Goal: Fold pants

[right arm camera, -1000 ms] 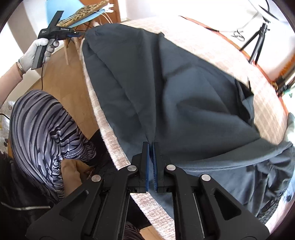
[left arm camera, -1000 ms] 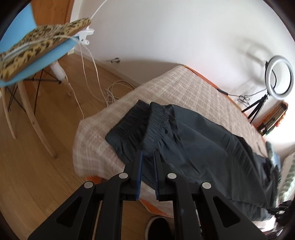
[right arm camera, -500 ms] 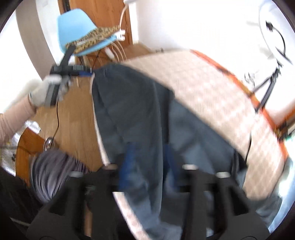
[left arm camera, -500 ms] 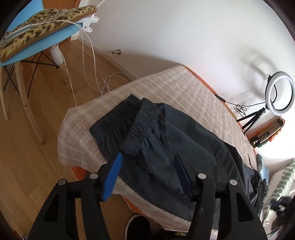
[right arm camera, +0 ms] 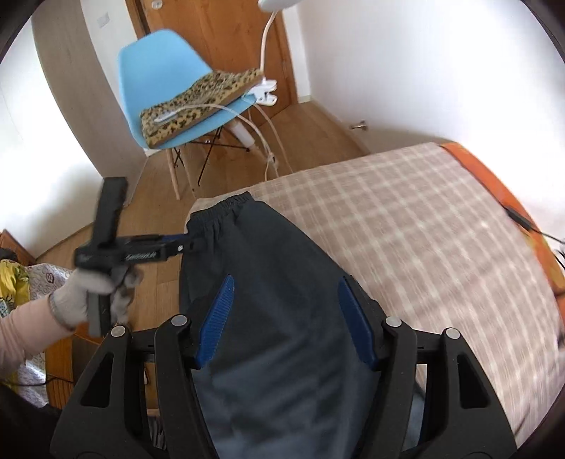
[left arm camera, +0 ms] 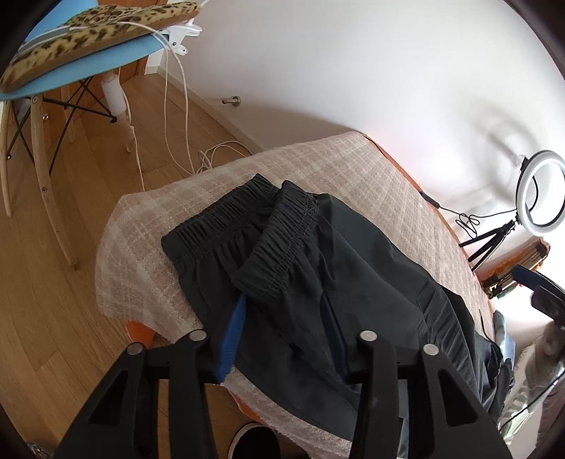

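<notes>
Dark navy pants point(left arm camera: 317, 282) lie folded lengthwise on the checked bed cover point(left arm camera: 353, 183), their elastic waistband point(left arm camera: 247, 226) near the bed's foot corner. My left gripper point(left arm camera: 282, 317) is open and empty, hovering above the hip area. In the right wrist view the pants point(right arm camera: 268, 282) run towards me, and my right gripper point(right arm camera: 286, 300) is open and empty above them. The left gripper point(right arm camera: 176, 247) shows there too, held by a gloved hand near the waistband corner.
A blue chair point(right arm camera: 169, 84) with a leopard-print cushion point(left arm camera: 88, 31) stands on the wood floor beyond the bed. White cables point(left arm camera: 176, 106) hang from it. A ring light point(left arm camera: 540, 197) on a tripod stands at the far right by the wall.
Both grippers were shut on the pants a second ago. Both have opened, let go and lifted away. The right gripper has swung to look towards the waistband end.
</notes>
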